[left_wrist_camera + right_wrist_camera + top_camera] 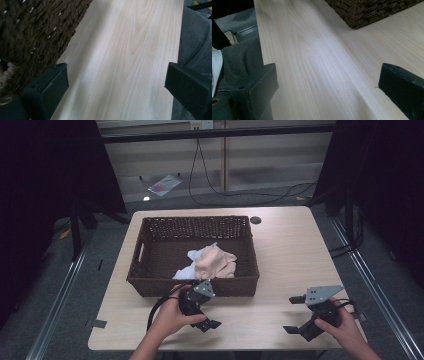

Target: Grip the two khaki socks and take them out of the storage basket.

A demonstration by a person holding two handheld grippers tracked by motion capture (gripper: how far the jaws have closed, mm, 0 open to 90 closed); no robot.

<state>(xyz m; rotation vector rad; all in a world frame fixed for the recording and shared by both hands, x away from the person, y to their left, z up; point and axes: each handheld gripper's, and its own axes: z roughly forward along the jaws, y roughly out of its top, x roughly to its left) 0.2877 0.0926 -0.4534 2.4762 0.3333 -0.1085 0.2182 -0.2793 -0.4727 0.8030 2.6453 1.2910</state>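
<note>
A dark brown wicker basket (150, 245) stands on the pale wooden table (290, 255), left of centre. Inside it lie a peach cloth (216, 262) and a white cloth (192, 265), bunched together toward the front right. My left gripper (202, 312) is held low just in front of the basket's near wall, open, with bare table between its jaws (116, 82); the basket wall (30, 30) fills that view's upper left. My right gripper (295, 315) hovers near the table's front right, open and empty (328, 82), with the basket corner (367, 10) farther off.
A small black round cap (256, 220) sits in the tabletop behind the basket. The table's front edge lies right under both hands, with the person's grey-clad leg (197, 45) beyond it. Cables (220, 190) run over the floor past the far edge.
</note>
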